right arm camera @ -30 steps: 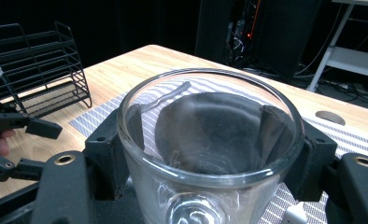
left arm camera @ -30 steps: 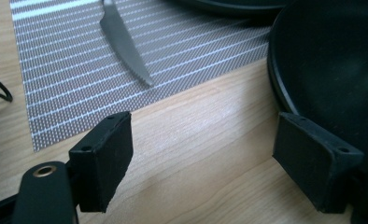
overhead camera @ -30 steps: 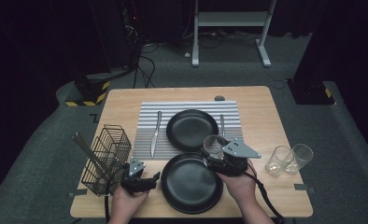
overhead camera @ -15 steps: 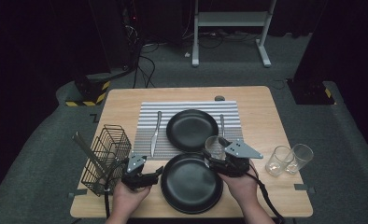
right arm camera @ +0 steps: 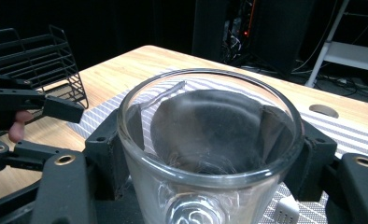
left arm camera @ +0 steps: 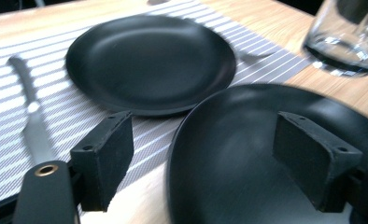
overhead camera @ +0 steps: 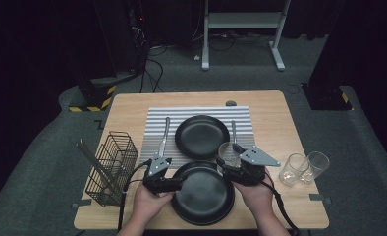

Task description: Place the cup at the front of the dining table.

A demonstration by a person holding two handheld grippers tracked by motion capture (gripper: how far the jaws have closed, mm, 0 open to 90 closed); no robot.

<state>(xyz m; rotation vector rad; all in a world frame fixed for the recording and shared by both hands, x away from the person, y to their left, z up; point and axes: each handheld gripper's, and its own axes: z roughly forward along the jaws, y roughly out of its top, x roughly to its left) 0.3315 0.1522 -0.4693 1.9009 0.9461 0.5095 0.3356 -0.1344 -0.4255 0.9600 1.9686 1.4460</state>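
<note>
Right now the right gripper (overhead camera: 229, 158) is clamping a clear drinking glass (overhead camera: 228, 153), its two black jaws pressing against the glass walls on either side, as the right gripper view shows with the glass (right arm camera: 210, 140) sitting upright between them. Seen from the high view, that glass is hovering or resting at about the 1 o'clock edge of the near black plate (overhead camera: 204, 192); whether it is touching the table cannot be told. The left gripper (overhead camera: 178, 184) is sitting at the 9 o'clock rim of this same plate with its jaws spread apart. In the left gripper view one jaw is lying outside the rim over the wood and the other is over the plate's dark inside (left arm camera: 247, 158), so the rim is passing between them without either pad closing on it.

At 12 o'clock from the near plate, a second black plate (overhead camera: 202, 136) is lying on the striped placemat (overhead camera: 157, 118), with a knife (overhead camera: 164, 135) at its 9 o'clock and a fork (overhead camera: 234, 129) at its 3 o'clock. A wire basket (overhead camera: 112, 167) is standing at the table's 8 o'clock side, and two more glasses (overhead camera: 304, 168) are standing together at its 4 o'clock side.
</note>
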